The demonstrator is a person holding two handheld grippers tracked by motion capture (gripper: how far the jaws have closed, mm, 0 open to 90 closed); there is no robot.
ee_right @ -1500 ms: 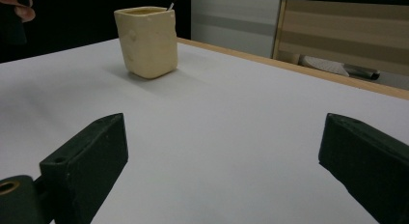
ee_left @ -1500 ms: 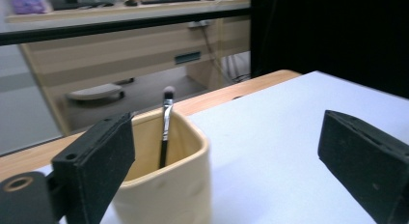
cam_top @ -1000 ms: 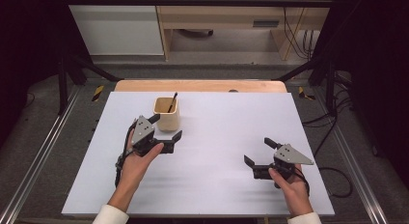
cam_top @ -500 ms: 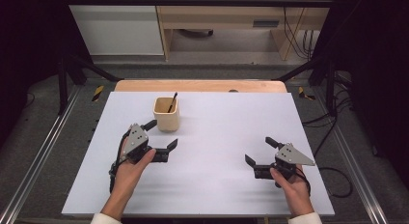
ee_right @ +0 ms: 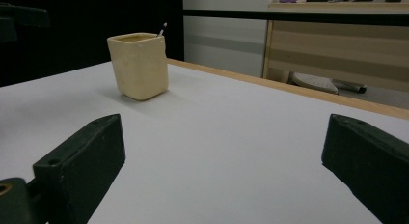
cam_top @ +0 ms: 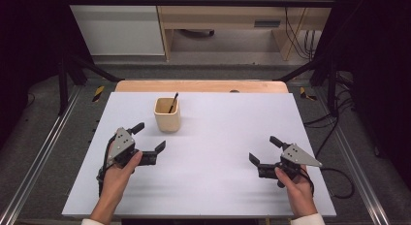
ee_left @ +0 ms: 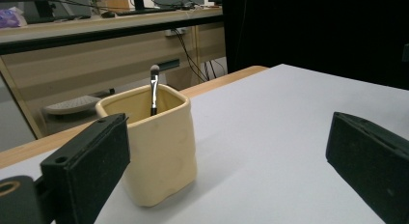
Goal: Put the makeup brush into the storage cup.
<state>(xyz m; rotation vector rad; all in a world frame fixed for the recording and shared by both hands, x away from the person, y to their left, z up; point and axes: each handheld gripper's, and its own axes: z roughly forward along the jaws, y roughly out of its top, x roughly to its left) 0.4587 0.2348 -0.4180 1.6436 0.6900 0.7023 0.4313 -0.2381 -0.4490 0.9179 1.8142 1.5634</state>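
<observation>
A cream-yellow cup [cam_top: 167, 115] is seen standing upright on the white desk [cam_top: 228, 137], toward the far left part of it, with its long axis vertical and its open mouth facing up. It is squarish with rounded corners, slightly uneven walls and a matte, unmarked surface; in the left gripper view its rim [ee_left: 143, 99] is shown as a soft, thick lip. A thin dark brush [cam_top: 172, 103] is held inside the cup, leaned against the far wall, its long axis tilted up and away from the person's side, with a small rounded tip [ee_left: 154, 68] raised above the rim. In the right gripper view the cup [ee_right: 139, 65] is seen well off, with only the pale end of the brush [ee_right: 162, 28] above the rim. The left gripper [cam_top: 149, 138] is held by the left hand [cam_top: 116, 171] near the cup, on the person's side and to the left of it, not touching it; its fingers [ee_left: 91, 161] are spread wide with nothing between them. The right gripper [cam_top: 264, 151] is held by the right hand [cam_top: 296, 186] at the near right of the desk, well apart from the cup; its fingers [ee_right: 84, 161] are likewise spread apart and grip nothing.
</observation>
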